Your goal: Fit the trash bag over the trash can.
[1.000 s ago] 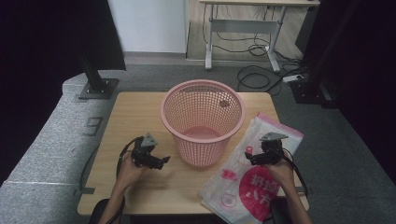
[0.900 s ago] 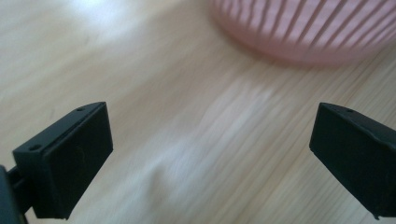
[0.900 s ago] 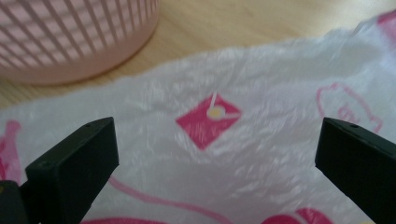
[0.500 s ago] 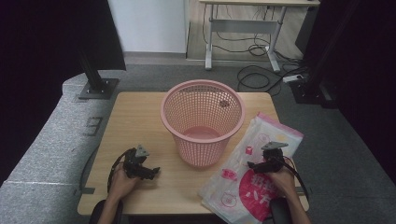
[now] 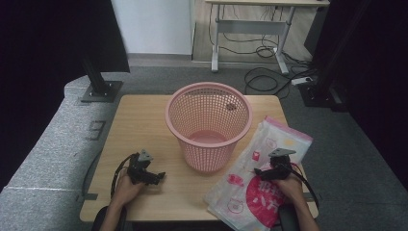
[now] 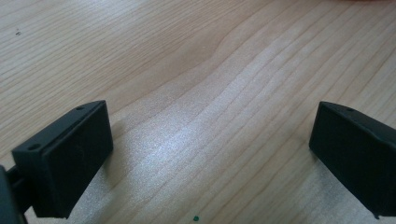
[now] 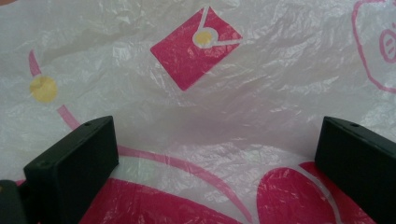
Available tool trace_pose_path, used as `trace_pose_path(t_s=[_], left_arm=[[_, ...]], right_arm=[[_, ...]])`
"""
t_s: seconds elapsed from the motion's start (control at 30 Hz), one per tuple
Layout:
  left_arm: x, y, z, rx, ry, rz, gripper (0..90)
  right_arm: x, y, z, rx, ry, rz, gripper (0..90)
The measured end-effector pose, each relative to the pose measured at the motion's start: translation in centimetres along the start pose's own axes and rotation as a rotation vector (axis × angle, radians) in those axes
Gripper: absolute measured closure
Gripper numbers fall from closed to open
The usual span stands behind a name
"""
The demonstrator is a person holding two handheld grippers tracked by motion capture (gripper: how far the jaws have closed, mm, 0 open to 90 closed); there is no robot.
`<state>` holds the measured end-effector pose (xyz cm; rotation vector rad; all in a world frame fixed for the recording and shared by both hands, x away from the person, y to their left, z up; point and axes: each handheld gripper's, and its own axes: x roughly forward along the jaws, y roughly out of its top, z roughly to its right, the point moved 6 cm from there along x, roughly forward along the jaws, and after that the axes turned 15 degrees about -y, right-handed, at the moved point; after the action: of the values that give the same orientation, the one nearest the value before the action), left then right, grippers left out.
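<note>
Fingers of the right gripper [image 5: 260, 172] stand wide apart over the plastic bag [image 5: 262, 178]. Its long axis runs from the counter's [image 5: 139, 120] near edge toward the far right. Left gripper [image 5: 159, 175] fingers gape over bare wood.

Left claw [image 5: 156, 176] and right claw [image 5: 260, 172]: each a black body topped by a grey three-cornered plate, trailing a looped black cable. Jaws are black rectangular blocks with small screw holes along the top edge. Forearms are bare.
</note>
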<state>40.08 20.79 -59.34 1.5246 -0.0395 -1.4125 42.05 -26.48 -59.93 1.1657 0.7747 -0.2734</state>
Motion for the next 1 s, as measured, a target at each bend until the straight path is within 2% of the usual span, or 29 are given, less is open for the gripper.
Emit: trace_pose_path(t_s=[0.17,0.27,0.33,0.47,0.57,0.6,0.67,0.83,0.9,0.97,1.0], left_arm=[[0.0,0.0,0.0,-0.001,0.0,0.001,0.0],[0.0,0.0,0.0,-0.001,0.0,0.002,0.0],[0.0,0.0,0.0,-0.001,0.0,0.002,0.0],[0.1,0.0,0.0,-0.002,0.001,0.002,0.0],[0.1,0.1,0.0,-0.003,0.002,0.002,0.0],[0.1,0.1,0.0,-0.004,0.002,0.003,0.0],[0.1,0.1,0.0,-0.004,0.005,0.002,0.0],[0.1,0.1,0.0,-0.003,0.005,0.0,0.0],[0.1,0.1,0.0,-0.004,0.005,0.0,0.0],[0.1,0.1,0.0,-0.004,0.005,-0.001,0.0],[0.1,0.1,0.0,-0.003,0.005,-0.001,0.0]], right_arm=[[0.0,0.0,0.0,-0.006,0.006,-0.002,0.0],[-0.3,0.2,0.2,-0.033,-0.005,-0.019,0.0],[-0.7,0.6,0.2,-0.045,-0.01,-0.008,0.0],[-2.1,2.3,-0.8,-0.051,0.029,0.016,0.0],[-3.2,2.7,-2.1,-0.1,0.057,0.004,0.0],[-3.5,2.7,-2.7,-0.121,0.068,-0.016,0.0],[-4.0,2.3,-4.1,-0.177,0.096,-0.047,0.0],[-4.6,1.3,-6.6,-0.272,0.174,-0.099,0.0],[-4.5,0.8,-7.2,-0.312,0.178,-0.123,0.0],[-4.2,0.3,-7.5,-0.316,0.172,-0.157,0.0],[-3.9,-0.1,-7.4,-0.323,0.15,-0.183,0.0]])
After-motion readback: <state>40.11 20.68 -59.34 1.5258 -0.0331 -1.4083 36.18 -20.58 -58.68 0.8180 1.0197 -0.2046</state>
